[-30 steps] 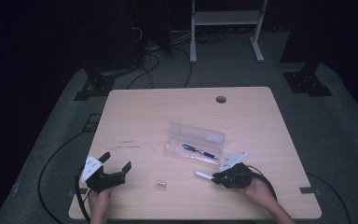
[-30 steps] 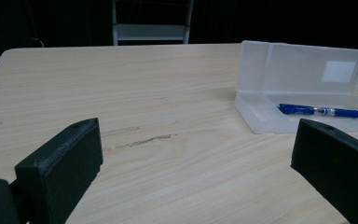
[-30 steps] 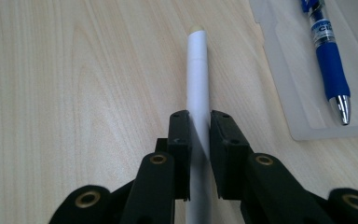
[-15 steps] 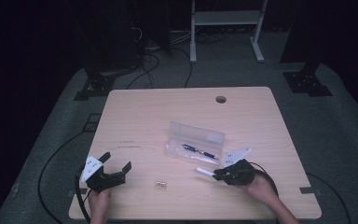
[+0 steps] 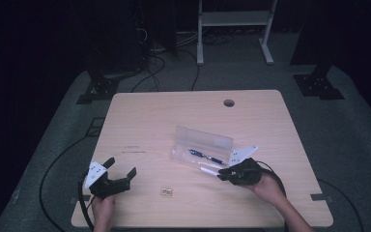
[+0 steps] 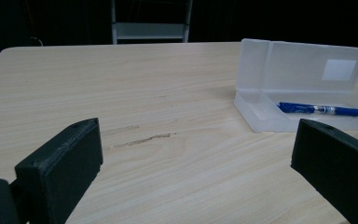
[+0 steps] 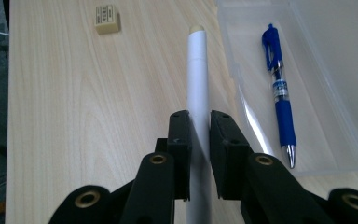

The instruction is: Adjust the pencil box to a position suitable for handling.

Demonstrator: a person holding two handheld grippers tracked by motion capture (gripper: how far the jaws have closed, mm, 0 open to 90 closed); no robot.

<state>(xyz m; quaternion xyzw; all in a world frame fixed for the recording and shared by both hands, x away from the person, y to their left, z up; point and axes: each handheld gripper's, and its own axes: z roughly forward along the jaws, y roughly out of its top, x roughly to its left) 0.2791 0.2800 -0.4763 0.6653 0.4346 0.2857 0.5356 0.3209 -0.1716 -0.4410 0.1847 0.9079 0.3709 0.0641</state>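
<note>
My right gripper (image 7: 199,116) is shut on a white pen (image 7: 198,70), which sticks out past the jaws toward the left of the table. In the high view the right gripper (image 5: 223,173) holds this white pen (image 5: 206,169) just off the wood, beside the near edge of an open clear pencil case (image 5: 203,140). A blue pen (image 7: 279,93) lies inside the case. My left gripper (image 5: 121,166) stands open at the front left with nothing between its jaws. From the left gripper view the case (image 6: 303,74) and the blue pen (image 6: 321,110) sit ahead to the right.
A small beige eraser (image 5: 165,192) lies on the table (image 5: 174,116) near the front edge, between the two grippers. A round cable hole (image 5: 229,103) is at the table's far side. Cables trail on the grey floor to the left.
The right gripper has risen a little with the white pen and drawn closer to the case's near edge. The left gripper has stayed where it was.
</note>
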